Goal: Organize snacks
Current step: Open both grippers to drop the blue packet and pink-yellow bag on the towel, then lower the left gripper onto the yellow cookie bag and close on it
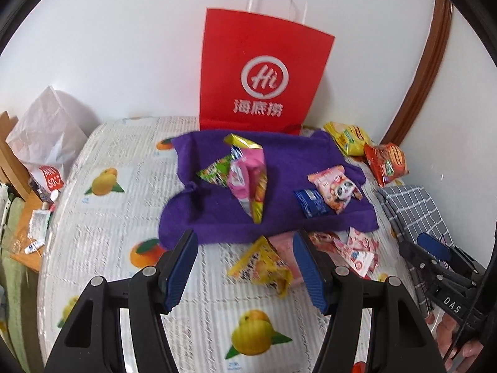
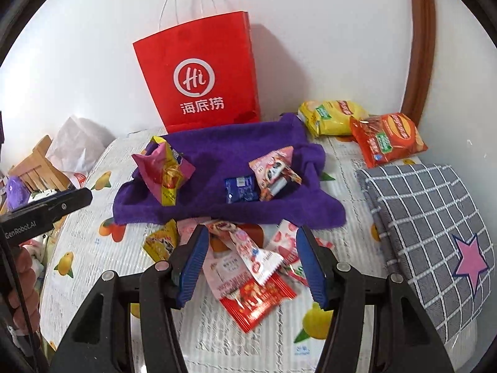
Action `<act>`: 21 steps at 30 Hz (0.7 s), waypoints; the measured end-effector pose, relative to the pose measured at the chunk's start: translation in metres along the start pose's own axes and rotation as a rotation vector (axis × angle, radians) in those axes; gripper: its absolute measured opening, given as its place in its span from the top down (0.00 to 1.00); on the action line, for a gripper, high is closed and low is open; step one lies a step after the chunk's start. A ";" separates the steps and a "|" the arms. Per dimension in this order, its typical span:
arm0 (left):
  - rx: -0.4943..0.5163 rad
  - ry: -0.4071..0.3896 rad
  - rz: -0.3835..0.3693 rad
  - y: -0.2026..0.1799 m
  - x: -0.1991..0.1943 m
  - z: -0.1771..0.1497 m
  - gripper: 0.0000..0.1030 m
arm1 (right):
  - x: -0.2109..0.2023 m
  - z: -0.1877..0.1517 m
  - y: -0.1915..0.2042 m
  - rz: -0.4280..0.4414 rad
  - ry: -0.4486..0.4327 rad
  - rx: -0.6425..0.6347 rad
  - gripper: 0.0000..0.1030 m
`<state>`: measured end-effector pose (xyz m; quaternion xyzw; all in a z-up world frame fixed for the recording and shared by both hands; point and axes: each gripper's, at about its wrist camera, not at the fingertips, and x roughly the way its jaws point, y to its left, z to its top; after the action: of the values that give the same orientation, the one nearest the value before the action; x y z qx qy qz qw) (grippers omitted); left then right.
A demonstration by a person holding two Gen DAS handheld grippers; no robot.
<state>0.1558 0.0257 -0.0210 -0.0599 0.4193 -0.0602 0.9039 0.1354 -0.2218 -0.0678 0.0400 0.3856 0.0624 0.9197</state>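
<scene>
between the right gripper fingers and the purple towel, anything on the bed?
Yes. In the right wrist view, loose snack packets lie between the open right gripper and the purple towel, some tucked under its near edge.

Snack packets (image 1: 248, 180) on purple towel (image 1: 279, 192)

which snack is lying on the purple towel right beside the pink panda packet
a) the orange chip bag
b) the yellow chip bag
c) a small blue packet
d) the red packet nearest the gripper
c: the small blue packet lies on the purple towel, touching the pink panda packet; both chip bags sit off the towel by the wall.
</scene>
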 end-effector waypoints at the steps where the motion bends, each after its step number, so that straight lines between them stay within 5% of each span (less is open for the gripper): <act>1: 0.003 0.008 -0.002 -0.002 0.003 -0.003 0.40 | 0.000 -0.004 -0.005 0.000 0.004 0.007 0.44; 21: -0.025 0.155 -0.007 -0.033 0.090 -0.038 0.40 | 0.025 -0.036 -0.061 -0.036 0.026 0.026 0.44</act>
<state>0.1819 -0.0236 -0.1075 -0.0678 0.4883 -0.0624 0.8678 0.1320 -0.2773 -0.1175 0.0444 0.3989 0.0412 0.9150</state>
